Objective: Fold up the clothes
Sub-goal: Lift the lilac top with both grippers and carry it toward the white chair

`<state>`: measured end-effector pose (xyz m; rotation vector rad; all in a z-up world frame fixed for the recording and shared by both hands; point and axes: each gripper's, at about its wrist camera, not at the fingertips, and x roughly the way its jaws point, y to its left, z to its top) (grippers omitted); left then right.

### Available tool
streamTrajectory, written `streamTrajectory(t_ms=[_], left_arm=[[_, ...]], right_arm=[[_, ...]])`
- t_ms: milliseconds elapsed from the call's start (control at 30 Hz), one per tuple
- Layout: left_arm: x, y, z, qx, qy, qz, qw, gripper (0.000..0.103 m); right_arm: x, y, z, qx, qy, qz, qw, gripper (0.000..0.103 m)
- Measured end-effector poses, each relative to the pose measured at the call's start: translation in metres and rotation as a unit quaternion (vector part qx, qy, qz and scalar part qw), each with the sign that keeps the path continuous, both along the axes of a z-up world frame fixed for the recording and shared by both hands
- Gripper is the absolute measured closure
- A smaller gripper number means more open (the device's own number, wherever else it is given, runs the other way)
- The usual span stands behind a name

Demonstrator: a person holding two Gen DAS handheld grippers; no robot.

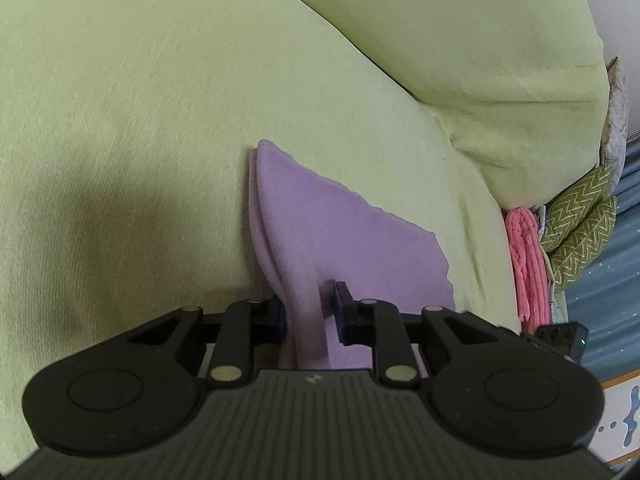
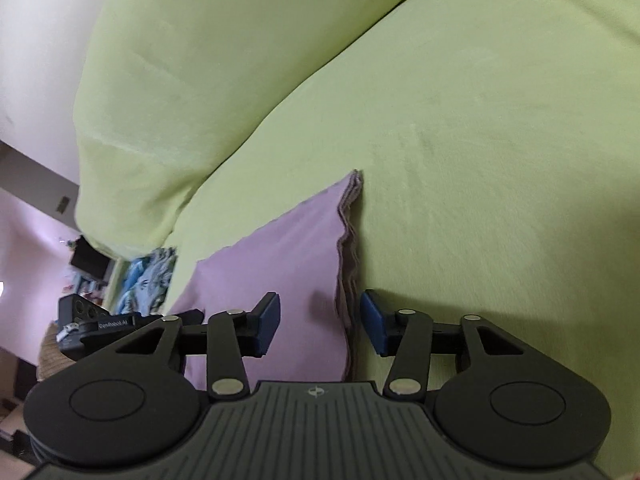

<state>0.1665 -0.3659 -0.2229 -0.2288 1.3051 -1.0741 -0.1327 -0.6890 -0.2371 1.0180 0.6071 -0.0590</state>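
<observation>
We see left gripper [image 1: 310, 314] angled down, clamped on purple cloth [image 1: 320, 224] on green sofa [image 1: 140, 100]; right gripper [image 2: 319, 322] released, jaws astride cloth's layered edge

We see a light green sofa seat [image 1: 140, 120] filling most of both views, with a matching green back cushion [image 1: 460, 40] rising behind it. At the far end of the seat lies a rolled pink towel [image 1: 526, 264], and just beside it two olive cushions with a pale zigzag pattern [image 1: 580, 220] (stacked one on the other). In the right wrist view a blue-and-white patterned fabric [image 2: 146, 280] shows past the sofa's edge, below a white wall [image 2: 36, 60].
</observation>
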Motion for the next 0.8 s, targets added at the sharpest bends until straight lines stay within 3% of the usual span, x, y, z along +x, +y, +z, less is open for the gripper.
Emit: streamTrajectory(t_ms=[67,300,333,367,433,600,800], left_arm=[[0.003,0.003,-0.002,-0.004,0.007,0.001,1.0000,0.085],[0.011,0.001,-0.011,-0.021,0.034,0.006,0.9992,0.086],[0.012,0.000,-0.011,-0.022,0.034,0.007,0.9992,0.087],[0.011,-0.002,-0.011,-0.022,0.031,0.007,0.9993,0.087],[0.008,-0.006,-0.007,-0.017,0.016,0.003,0.9997,0.088],[-0.007,-0.017,0.009,-0.008,-0.030,-0.005,0.9995,0.094],[-0.041,-0.039,0.032,-0.029,-0.046,-0.040,0.9977,0.095]], right_arm=[[0.014,-0.001,-0.008,0.004,-0.007,0.011,1.000,0.066],[0.033,-0.005,-0.006,-0.017,-0.031,0.035,0.999,0.068],[0.033,-0.001,-0.006,-0.023,-0.031,0.033,0.999,0.073],[0.033,0.002,-0.006,-0.031,-0.028,0.031,0.999,0.085],[0.030,0.007,-0.005,-0.044,-0.021,0.028,0.998,0.093],[0.006,0.016,0.005,-0.061,-0.018,0.003,0.998,0.094],[-0.047,0.027,0.034,-0.084,-0.028,-0.066,0.994,0.095]])
